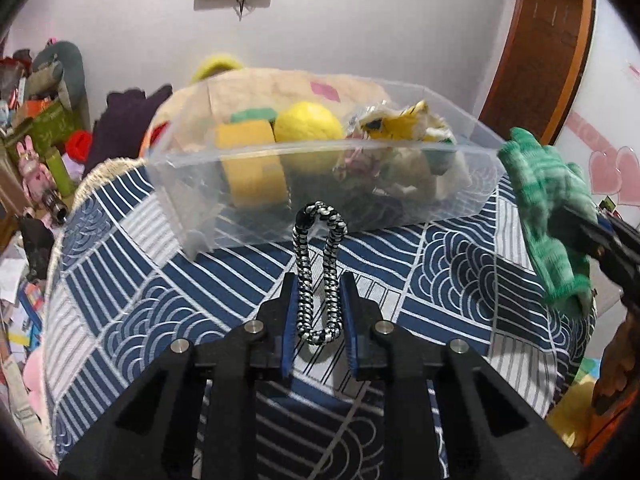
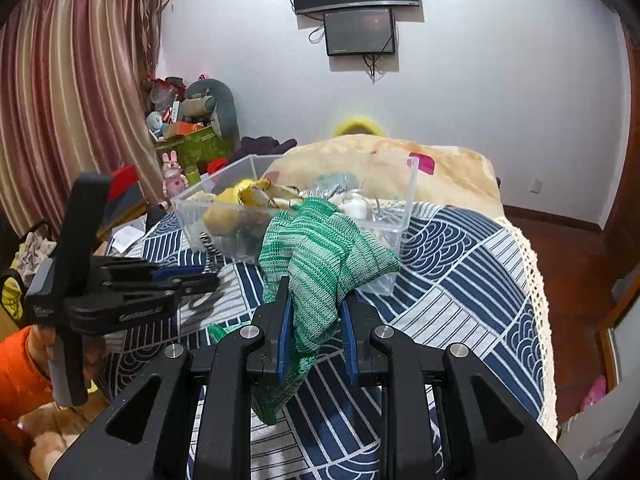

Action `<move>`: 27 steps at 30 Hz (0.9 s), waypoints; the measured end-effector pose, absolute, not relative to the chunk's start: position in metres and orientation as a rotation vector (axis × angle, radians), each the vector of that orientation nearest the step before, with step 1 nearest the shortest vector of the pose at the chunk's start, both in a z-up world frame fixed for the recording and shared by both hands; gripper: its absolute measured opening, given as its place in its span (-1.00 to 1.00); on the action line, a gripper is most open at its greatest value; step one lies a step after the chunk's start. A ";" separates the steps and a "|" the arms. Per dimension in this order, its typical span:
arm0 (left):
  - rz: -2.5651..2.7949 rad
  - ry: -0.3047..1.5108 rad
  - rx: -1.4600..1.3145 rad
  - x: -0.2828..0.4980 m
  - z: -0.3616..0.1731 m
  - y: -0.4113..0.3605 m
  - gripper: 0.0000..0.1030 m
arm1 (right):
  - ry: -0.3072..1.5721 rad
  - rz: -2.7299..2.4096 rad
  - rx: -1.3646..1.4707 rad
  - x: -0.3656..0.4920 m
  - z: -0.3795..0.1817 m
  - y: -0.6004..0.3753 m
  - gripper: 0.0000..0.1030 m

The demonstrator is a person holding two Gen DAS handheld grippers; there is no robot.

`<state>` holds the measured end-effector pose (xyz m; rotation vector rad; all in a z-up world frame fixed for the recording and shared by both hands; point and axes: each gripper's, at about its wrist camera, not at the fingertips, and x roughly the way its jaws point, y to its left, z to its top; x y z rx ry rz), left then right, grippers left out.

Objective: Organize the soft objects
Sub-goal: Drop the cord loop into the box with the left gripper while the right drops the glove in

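1. Green and white knit, a glove [image 2: 320, 256] fills the centre of the right wrist view, bunched and folded, its fingers flopping toward the clear plastic bin [image 2: 404, 200] behind it.
2. The right gripper [image 2: 314, 300] has its blue-padded jaws closed against the glove's lower part, with the cuff hanging below them; from the left wrist view the same glove [image 1: 544, 204] shows at the right edge, held in the air beside the bin's right end.
3. The left wrist view alone shows clearly what the left gripper [image 1: 319, 296] holds: a black-and-white braided cord loop [image 1: 318, 272], standing upright between the jaws, which are narrowed onto its two strands.
4. The loop's top rises in front of the bin's near wall [image 1: 256, 184], at the middle of that frame.
5. In the right wrist view the left gripper [image 2: 200, 276] appears side-on at the left, blurred, with an orange sleeve [image 2: 20, 364] below it; the cord there is only a striped smear.
6. Through the bin's wall the left view shows a yellow sponge [image 1: 250, 168], a yellow ball [image 1: 308, 128] and a crumpled yellow-and-white toy [image 1: 404, 124].
7. The bin sits on a blue-and-white patterned cloth [image 1: 120, 280].
8. A beige plush cushion [image 2: 440, 172] lies behind the bin.
9. Only the right view takes in the striped curtain [image 2: 68, 92] at upper left and two dark screens [image 2: 356, 8] on the wall.
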<state>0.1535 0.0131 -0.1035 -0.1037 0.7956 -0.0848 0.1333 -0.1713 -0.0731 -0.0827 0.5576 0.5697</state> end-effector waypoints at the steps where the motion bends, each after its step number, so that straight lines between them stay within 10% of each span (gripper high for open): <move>1: -0.081 0.777 -0.095 0.149 -0.099 0.013 -0.61 | 0.550 0.566 -0.082 0.133 -0.070 -0.172 -0.62; 27: -0.032 0.597 -0.146 0.183 -0.043 0.056 -0.61 | 0.422 0.430 -0.187 0.191 -0.024 -0.141 -0.62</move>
